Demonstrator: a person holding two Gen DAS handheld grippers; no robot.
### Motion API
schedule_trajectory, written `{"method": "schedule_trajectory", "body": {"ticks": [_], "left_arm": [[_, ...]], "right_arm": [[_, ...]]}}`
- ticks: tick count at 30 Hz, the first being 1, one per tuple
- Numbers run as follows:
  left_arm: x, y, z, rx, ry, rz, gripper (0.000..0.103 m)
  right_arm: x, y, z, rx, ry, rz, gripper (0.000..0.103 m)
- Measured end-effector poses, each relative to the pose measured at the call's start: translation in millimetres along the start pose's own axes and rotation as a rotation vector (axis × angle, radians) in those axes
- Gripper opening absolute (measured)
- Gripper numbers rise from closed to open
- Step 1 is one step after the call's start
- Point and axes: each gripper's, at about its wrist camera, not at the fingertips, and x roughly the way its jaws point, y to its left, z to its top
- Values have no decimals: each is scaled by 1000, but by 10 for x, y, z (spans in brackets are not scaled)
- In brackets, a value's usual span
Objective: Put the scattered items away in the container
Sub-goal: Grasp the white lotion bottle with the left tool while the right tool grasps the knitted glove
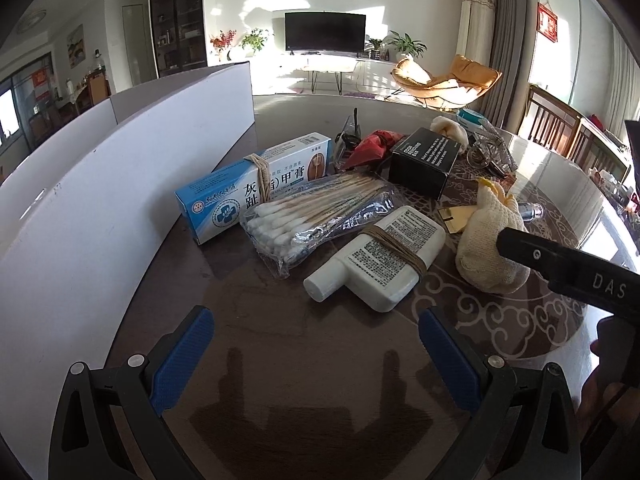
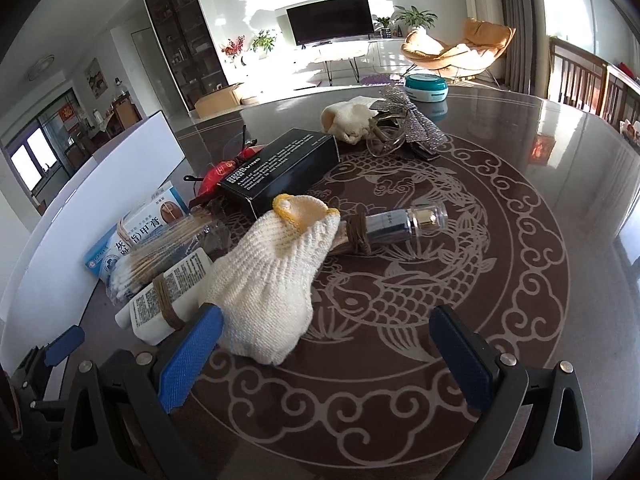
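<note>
Both claws hover spread wide and empty, the left gripper (image 1: 316, 356) just short of the white bottle (image 1: 380, 262) with the white container (image 1: 80, 216) on its left, the right gripper (image 2: 328, 354) closing around the knitted glove (image 2: 268, 280).

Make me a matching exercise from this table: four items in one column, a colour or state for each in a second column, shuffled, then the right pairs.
Items:
1. ointment box
2. cotton swabs
3. knit glove
4. small carton

Descriptions:
A. black with white print
B. cream with a yellow cuff
C. blue and white, tied with twine
D. sealed in a clear bag

Pairs: 1-C, 2-D, 3-B, 4-A
</note>
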Motion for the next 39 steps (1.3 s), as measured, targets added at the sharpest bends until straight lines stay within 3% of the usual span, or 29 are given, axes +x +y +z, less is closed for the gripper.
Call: {"method": "schedule_trajectory", "body": {"ticks": [3,6,12,33,37,39], "left_arm": [[-2,-38,0,19,1,7,103],[7,-40,2,22,12,5,103],[24,-25,0,18,31,-5,103],[96,-33,11,23,72,-44,103],[136,-30,14,20,89,-63,103],[192,-33,24,23,120,-88,103]], "right_arm": [[190,176,119,-68,54,23,103],[374,207,161,-98,113,-35,103],[410,105,88,-146,98,-161,103],[446,82,133,-145,94,-165,103],[481,100,181,-175,89,-121,103],[446,87,205,-188,68,-65,93]]}}
